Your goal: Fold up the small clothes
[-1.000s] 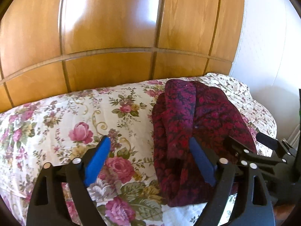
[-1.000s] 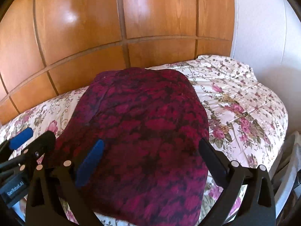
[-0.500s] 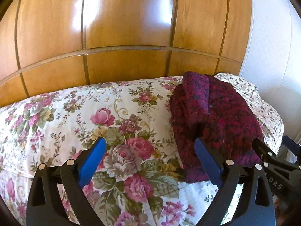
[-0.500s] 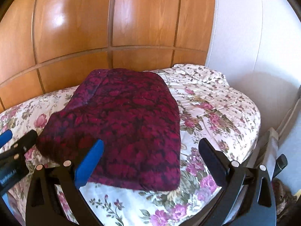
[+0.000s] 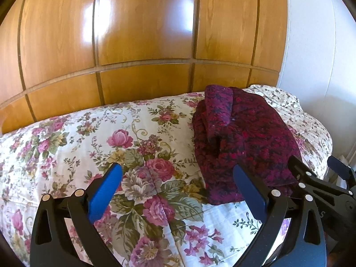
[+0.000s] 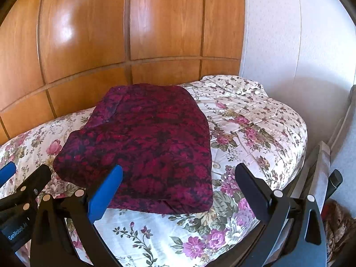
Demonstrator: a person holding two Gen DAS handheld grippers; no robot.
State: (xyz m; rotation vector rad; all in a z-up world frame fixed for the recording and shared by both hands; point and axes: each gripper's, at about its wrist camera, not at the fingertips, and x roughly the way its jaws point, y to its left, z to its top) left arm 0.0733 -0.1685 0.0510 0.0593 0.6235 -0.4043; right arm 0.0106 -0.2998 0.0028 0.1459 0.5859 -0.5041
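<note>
Both tongs, left tongs (image 5: pixel 178 184) and right tongs (image 6: pixel 179 183), gape wide, empty.

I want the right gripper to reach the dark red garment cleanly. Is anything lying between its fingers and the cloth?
Nothing visible does. The right gripper is open and empty above the floral bedspread, and the dark red garment lies directly ahead, uncovered.

A bed (image 6: pixel 255 133) with a floral cover stood against wooden panelling; a folded dark red garment (image 6: pixel 144 146) lay on it.
</note>
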